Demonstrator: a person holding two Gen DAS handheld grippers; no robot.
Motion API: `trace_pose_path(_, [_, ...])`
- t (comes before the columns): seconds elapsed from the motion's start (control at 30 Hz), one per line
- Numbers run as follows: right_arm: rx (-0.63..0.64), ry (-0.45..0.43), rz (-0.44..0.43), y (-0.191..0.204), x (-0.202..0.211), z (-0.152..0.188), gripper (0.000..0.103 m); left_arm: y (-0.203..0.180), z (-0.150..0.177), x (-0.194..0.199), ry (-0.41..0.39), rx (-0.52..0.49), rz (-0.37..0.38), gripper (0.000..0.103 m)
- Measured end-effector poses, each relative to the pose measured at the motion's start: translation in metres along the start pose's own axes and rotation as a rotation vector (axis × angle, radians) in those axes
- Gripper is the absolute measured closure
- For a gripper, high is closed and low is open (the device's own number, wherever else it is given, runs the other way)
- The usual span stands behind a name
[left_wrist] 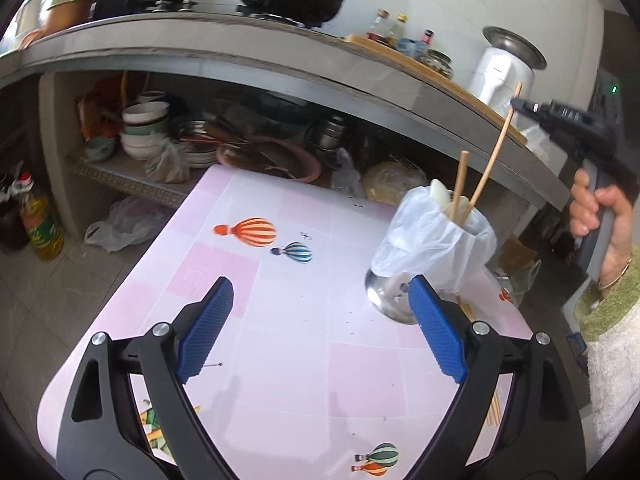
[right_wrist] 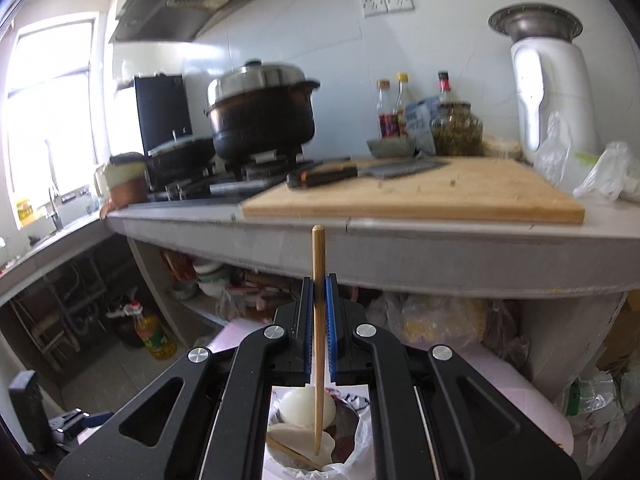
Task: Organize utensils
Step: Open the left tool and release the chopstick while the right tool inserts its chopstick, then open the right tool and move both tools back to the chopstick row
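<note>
Right wrist view: a thin bamboo chopstick [right_wrist: 319, 300] is clamped upright in the right gripper [right_wrist: 319, 320] jaws, tip w/in the bag-lined steel utensil cup [right_wrist: 352, 436] directly below. Left gripper [left_wrist: 320, 320] jaws are spread wide, empty, beside the cup on the pink bench [left_wrist: 280, 320].

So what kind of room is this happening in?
A home kitchen, by the look of it: a lidded black pot sits on a gas stove, a cleaver lies on a wooden cutting board, and bowls are stacked under the counter.
</note>
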State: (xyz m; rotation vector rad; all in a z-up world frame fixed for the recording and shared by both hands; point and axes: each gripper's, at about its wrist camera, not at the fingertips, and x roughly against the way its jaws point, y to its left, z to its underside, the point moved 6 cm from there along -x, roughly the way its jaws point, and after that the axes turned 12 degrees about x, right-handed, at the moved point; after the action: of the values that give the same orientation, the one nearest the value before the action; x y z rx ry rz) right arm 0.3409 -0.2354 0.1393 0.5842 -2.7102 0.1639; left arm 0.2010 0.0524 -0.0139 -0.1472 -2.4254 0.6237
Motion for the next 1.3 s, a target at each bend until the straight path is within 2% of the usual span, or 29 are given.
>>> trace_pose_path(0.2, [0.023, 0.075, -0.016, 0.007, -0.019, 0.035, 0.097, 0.013, 0.009, -0.002, 0.016, 0.04, 0.015, 0.013])
trace_pose_path(0.53, [0.039, 0.193, -0.071, 0.022, -0.034, 0.083, 0.097, -0.002, 0.016, -0.002, 0.014, -0.005, 0.05, 0.009])
trace_pose_path(0.77, [0.006, 0.195, -0.077, 0.018, -0.036, 0.085, 0.097, -0.015, 0.026, -0.002, 0.048, -0.017, 0.074, 0.008])
trace_pose_path(0.93, [-0.069, 0.227, -0.11, 0.007, -0.04, 0.084, 0.096, -0.021, 0.031, -0.001, 0.064, -0.009, 0.098, 0.008])
trace_pose_path(1.07, [-0.084, 0.217, -0.137, 0.005, -0.033, 0.08, 0.095, -0.024, 0.033, 0.0, 0.065, -0.015, 0.103, 0.008])
trace_pose_path(1.1, [-0.094, 0.209, -0.148, 0.005, -0.028, 0.079, 0.093, -0.024, 0.033, 0.0, 0.065, -0.015, 0.105, 0.008])
trace_pose_path(1.17, [-0.113, 0.188, -0.159, 0.002, -0.018, 0.076, 0.076, -0.026, 0.034, 0.001, 0.07, -0.011, 0.112, 0.008])
trace_pose_path(1.3, [-0.14, 0.125, -0.16, -0.008, 0.015, 0.072, 0.075, -0.031, 0.037, 0.0, 0.086, -0.005, 0.13, 0.008])
